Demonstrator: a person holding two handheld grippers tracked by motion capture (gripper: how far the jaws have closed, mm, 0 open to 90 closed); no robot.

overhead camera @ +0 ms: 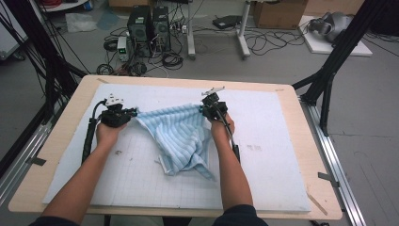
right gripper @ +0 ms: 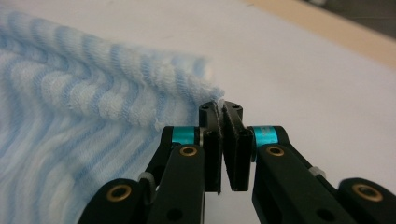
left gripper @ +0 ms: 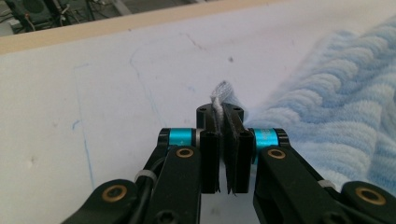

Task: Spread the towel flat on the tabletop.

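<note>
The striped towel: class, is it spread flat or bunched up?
Bunched. The striped towel hangs in folds between the left claw and right claw, each pinching a corner, its lower part crumpled on the mat.

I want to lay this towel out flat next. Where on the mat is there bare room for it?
The white mat lies bare right of the right forearm, out to its right edge, and along the far strip beyond both tongs. It is crowded in the middle, where the blue striped towel hangs bunched between the left tongs and right tongs.

hand-held gripper [left gripper: 223,140]: black jaws | cyan collars | brass screws | black cable | sleeves seemingly dark, short
</note>
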